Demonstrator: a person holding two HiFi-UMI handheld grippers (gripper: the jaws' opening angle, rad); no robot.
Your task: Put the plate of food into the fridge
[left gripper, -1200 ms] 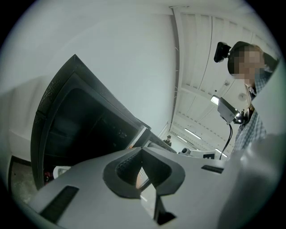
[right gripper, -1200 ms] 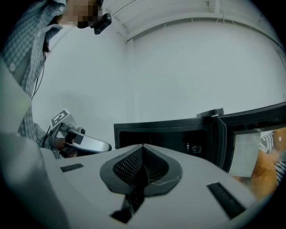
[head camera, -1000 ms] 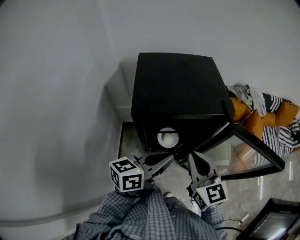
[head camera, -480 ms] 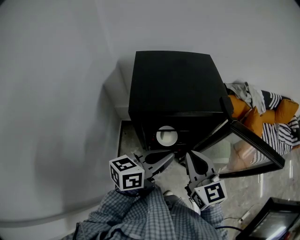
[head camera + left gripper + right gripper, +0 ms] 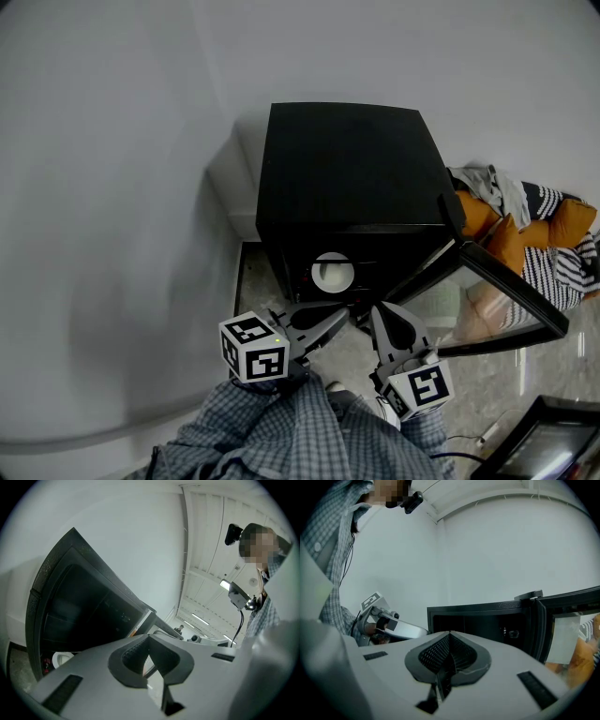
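Nothing much is shifting since a second ago: left gripper (image 5: 337, 317) and right gripper (image 5: 384, 314) are hovering before the small black box-shaped fridge (image 5: 347, 169), both with jaws pressed together, empty. Inside, the round white plate (image 5: 333, 273) is sitting near the front (food unreadable). With the glass-paned fridge door (image 5: 497, 300) hanging open, a hard shove risks clipping the plate.

Head view: from above, steeply down onto the fridge (image 5: 347, 178), mid-frame. Left gripper view: low, close, tilted; fridge at frame left. Right gripper view: roughly level, facing the fridge's open front. All three share it.
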